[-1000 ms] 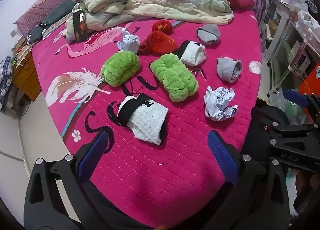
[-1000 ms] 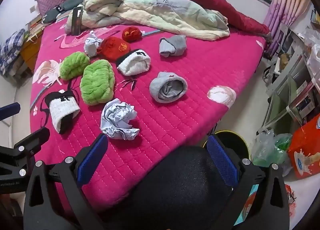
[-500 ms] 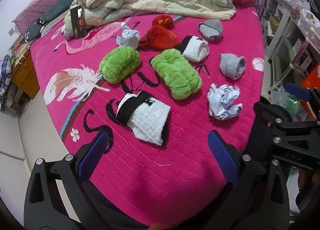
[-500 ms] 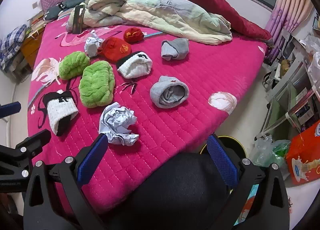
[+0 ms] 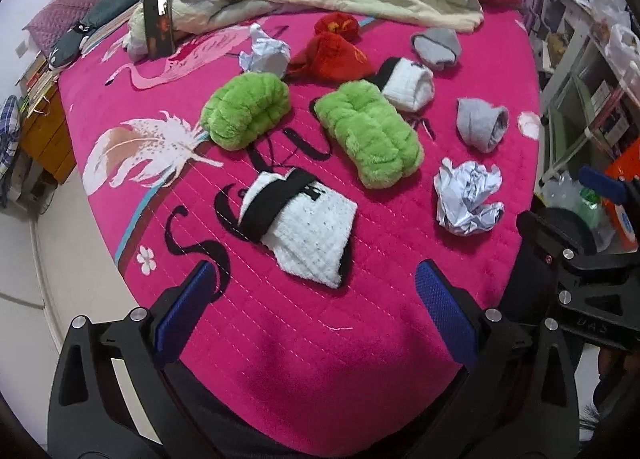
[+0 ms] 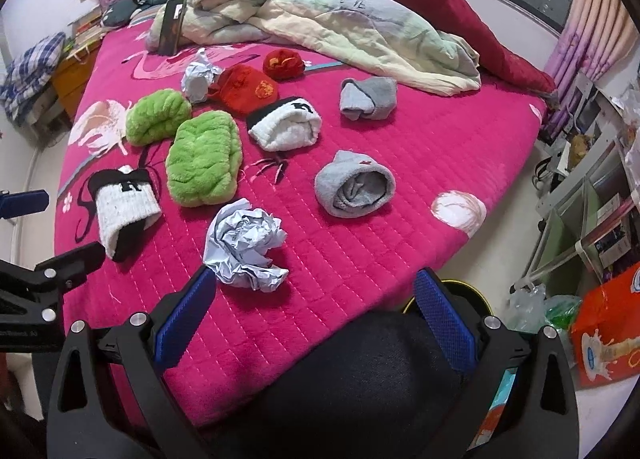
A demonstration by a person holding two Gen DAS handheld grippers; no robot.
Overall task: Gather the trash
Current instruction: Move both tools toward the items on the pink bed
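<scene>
Both grippers have eased closer to the bed (image 6: pixel 400 163) since a second ago. Left gripper (image 5: pixel 312 303) and right gripper (image 6: pixel 316 301) each hang wide open, holding nothing. One crumpled paper ball (image 6: pixel 244 245) lies just ahead of the right gripper's left finger; a second paper ball (image 6: pixel 199 77) sits farther back beside a red sock (image 6: pixel 244 89). A dark bin (image 6: pixel 452 291) with a yellow rim shows at the bed's edge — its contents are hidden.

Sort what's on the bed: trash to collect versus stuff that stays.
Trash: near paper ball; far paper ball.

Stays: green socks, red socks, grey socks, white socks, quilt, phone.
</scene>
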